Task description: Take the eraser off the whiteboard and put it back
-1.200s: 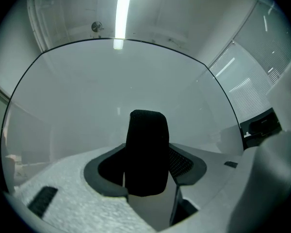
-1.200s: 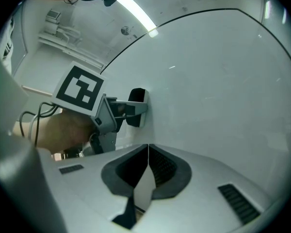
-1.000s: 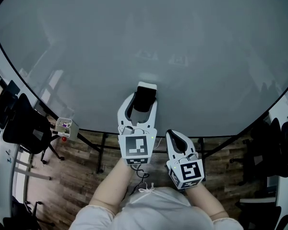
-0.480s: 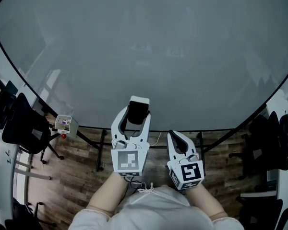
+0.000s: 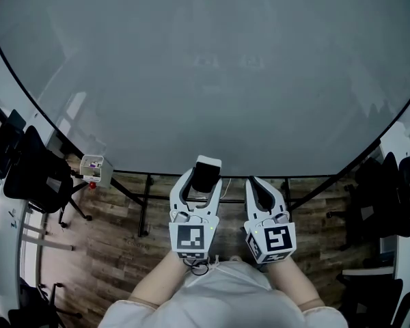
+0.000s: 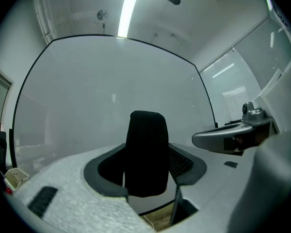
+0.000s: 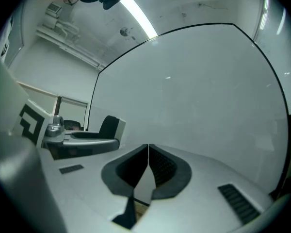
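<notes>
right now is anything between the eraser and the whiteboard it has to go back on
Nothing visible does. The left gripper holds the eraser facing the whiteboard, with only open air between them. The right gripper is shut, off to the side.

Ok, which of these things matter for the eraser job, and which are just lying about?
Job: eraser, clamped in the left gripper; whiteboard; right gripper, shut with nothing in it.
Lying about: black chairs at both sides; small box at the left.
</notes>
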### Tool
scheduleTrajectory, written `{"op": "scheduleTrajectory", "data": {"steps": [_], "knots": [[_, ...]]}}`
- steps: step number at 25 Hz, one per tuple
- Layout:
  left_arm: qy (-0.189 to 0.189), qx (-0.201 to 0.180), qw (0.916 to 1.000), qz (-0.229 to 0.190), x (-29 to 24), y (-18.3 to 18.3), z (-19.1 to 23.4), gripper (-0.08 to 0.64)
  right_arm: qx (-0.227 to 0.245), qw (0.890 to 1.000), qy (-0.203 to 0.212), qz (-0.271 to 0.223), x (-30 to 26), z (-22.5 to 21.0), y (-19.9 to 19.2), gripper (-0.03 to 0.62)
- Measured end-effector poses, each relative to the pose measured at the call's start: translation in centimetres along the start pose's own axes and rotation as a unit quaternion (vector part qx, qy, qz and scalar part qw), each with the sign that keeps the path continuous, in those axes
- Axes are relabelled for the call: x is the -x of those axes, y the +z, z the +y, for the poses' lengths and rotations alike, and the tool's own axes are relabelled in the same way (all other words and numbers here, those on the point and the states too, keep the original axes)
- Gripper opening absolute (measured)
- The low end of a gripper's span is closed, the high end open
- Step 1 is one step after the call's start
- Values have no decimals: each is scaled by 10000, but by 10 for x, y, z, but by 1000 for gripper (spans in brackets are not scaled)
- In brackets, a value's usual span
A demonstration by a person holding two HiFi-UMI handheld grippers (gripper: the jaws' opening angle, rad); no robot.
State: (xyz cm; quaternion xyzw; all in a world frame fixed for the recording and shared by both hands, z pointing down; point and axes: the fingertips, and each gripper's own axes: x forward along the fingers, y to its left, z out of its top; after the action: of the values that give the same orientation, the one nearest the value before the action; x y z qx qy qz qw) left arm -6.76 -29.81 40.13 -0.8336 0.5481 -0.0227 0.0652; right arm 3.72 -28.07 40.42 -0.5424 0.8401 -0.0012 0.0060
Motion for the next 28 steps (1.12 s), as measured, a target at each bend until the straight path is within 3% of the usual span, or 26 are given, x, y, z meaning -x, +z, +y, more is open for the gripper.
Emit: {"op": "scheduleTrajectory", "data": {"steps": [16, 28], "knots": [[118, 303, 9995, 12, -1, -8, 2, 252, 56, 10000, 39, 45, 1, 0, -4, 28], [125, 255, 9996, 54, -12, -10, -4, 252, 100, 9999, 63, 35, -4, -5, -3, 28]]}}
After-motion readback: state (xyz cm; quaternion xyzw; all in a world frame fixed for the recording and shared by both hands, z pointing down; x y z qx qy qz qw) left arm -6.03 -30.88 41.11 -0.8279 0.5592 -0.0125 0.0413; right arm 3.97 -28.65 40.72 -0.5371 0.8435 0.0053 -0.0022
